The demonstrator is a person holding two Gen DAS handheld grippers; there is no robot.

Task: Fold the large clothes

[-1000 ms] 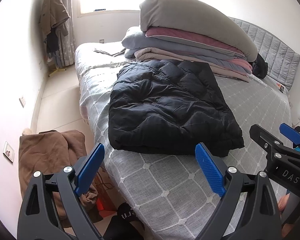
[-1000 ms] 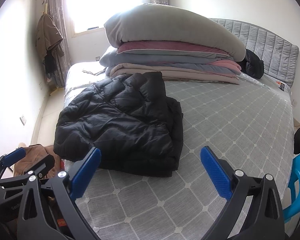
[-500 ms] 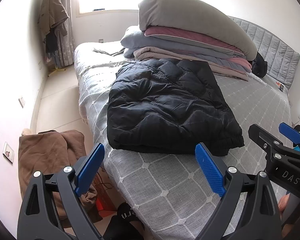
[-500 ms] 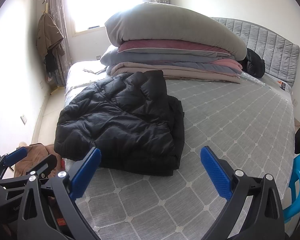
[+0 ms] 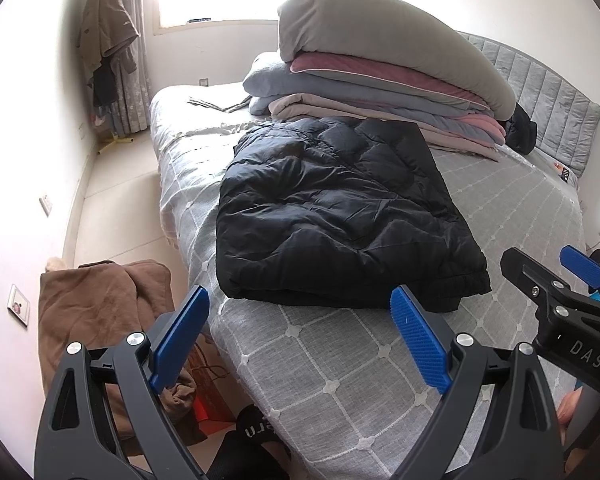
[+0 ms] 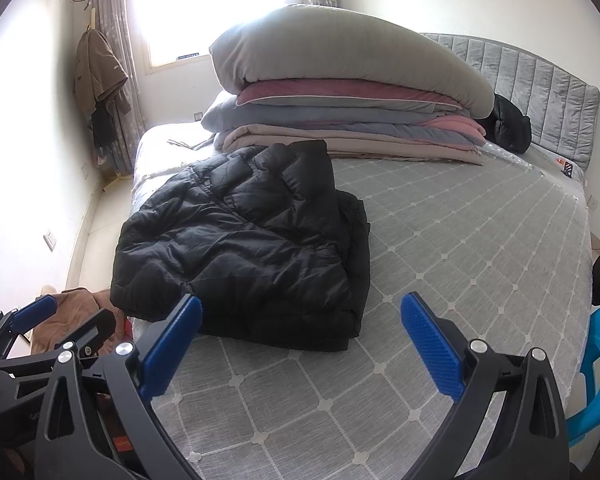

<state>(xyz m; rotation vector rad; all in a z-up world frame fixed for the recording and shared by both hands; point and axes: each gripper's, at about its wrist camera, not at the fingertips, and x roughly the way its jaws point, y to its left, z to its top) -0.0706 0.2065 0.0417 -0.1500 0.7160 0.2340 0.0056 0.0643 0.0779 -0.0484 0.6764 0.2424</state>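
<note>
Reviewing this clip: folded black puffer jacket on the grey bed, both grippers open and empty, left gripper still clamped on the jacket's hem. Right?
Not quite. The left gripper holds nothing: the left wrist view shows it open, short of the black puffer jacket. The rest stands, the right gripper open too.

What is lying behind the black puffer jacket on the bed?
Behind the black puffer jacket sits a stack of folded quilts, beige at the bottom, grey on top. The jacket's far edge covers part of the lowest layer, so contact there cannot be seen.
</note>
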